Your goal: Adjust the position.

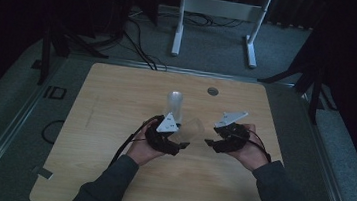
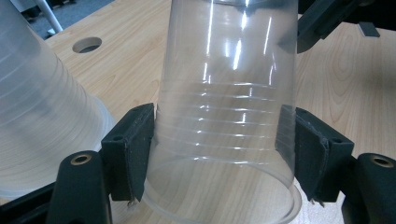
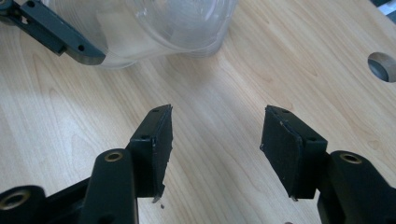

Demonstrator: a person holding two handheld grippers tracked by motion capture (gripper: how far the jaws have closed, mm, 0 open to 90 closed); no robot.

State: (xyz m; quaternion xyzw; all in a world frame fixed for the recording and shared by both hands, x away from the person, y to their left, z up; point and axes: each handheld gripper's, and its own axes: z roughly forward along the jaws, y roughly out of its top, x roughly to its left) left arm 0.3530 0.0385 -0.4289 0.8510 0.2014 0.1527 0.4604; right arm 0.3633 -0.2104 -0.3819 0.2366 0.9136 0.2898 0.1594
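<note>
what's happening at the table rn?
A person works at a wooden table with a hand-held gripper in each hand. The left hand-held gripper is clamped on a clear plastic cup, with both pads against its ribbed wall. A second clear cup or stack of cups stands upright just behind it. The right hand-held gripper sits a little apart, pointed at the held cup, with nothing between its jaws and a visible gap over bare wood.

In the left gripper view the clear cup [image 2: 226, 93] runs past the top edge, its closed end cut off, and a second cup [image 2: 42, 116] is cropped at the left. In the high view both cups are dim and faint — their outlines hard to trace against the table [image 1: 108, 173].
</note>
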